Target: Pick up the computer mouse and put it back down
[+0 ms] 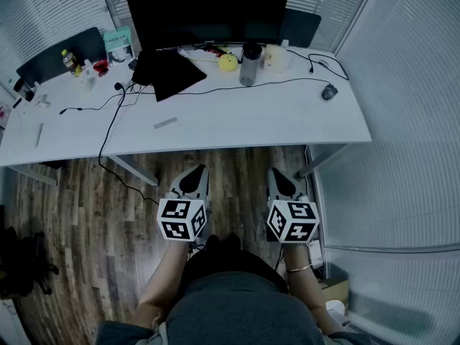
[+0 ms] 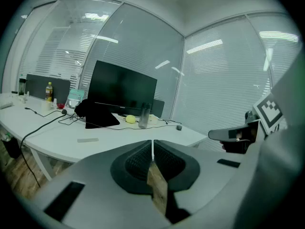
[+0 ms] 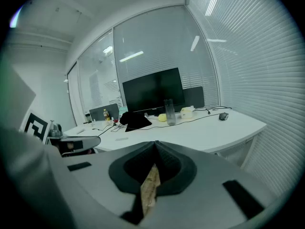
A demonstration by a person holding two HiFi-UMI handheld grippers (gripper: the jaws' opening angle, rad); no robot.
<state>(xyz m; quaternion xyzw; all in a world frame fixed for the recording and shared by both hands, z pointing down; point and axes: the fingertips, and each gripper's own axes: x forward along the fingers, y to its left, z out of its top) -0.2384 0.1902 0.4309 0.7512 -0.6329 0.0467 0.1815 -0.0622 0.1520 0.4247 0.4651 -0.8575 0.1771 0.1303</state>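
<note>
The dark computer mouse (image 1: 329, 91) lies near the right end of the white desk (image 1: 237, 117), its cable running back toward the monitor. It shows small in the right gripper view as the mouse (image 3: 222, 116) and in the left gripper view as the mouse (image 2: 178, 127). Both grippers hang over the wooden floor in front of the desk, well short of the mouse. My left gripper (image 1: 199, 169) is shut with nothing in it, as is my right gripper (image 1: 274, 172). Seen along their own jaws, the left gripper (image 2: 152, 144) and right gripper (image 3: 155, 146) have tips touching.
On the desk stand a black monitor (image 1: 208, 9), a dark tumbler (image 1: 249, 64), a yellow ball (image 1: 228, 62), a black cloth (image 1: 167, 70) and a black cable (image 1: 111, 124) dropping to the floor. A small flat bar (image 1: 164, 123) lies mid-desk. Blinds (image 1: 402, 128) close the right side.
</note>
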